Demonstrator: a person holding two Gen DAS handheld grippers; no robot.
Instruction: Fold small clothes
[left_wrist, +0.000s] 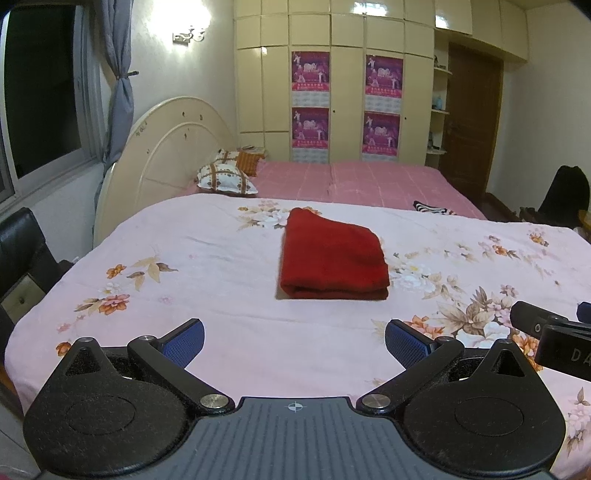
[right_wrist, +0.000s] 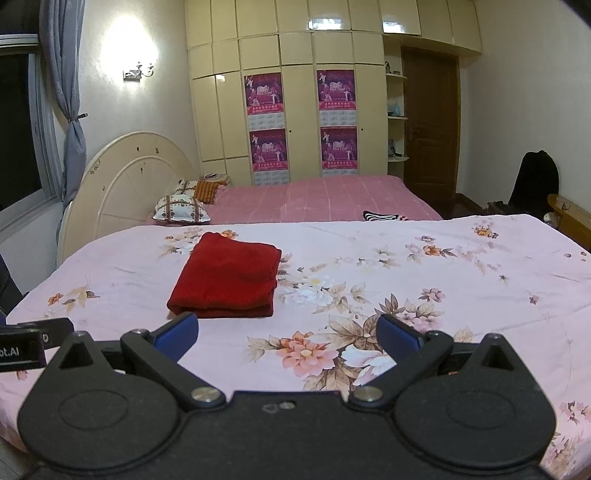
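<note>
A dark red garment (left_wrist: 332, 256) lies folded into a thick rectangle on the pink floral sheet (left_wrist: 207, 266), its folded edge toward me. My left gripper (left_wrist: 294, 341) stands open, level with the near edge of the sheet, a short way back from the garment with nothing between its blue pads. In the right wrist view the same red garment (right_wrist: 227, 276) sits ahead and to the left. My right gripper (right_wrist: 287, 334) is open too, empty, over the flower print to the right of the garment. Each gripper shows at the edge of the other's view.
Behind the floral surface stands a bed with a pink checked cover (left_wrist: 369, 181), pillows (left_wrist: 225, 177) and a cream headboard (left_wrist: 166, 147). A striped item (right_wrist: 382, 216) lies on the bed's near edge. A black chair (left_wrist: 22, 243) is at left; wardrobes and a door line the far wall.
</note>
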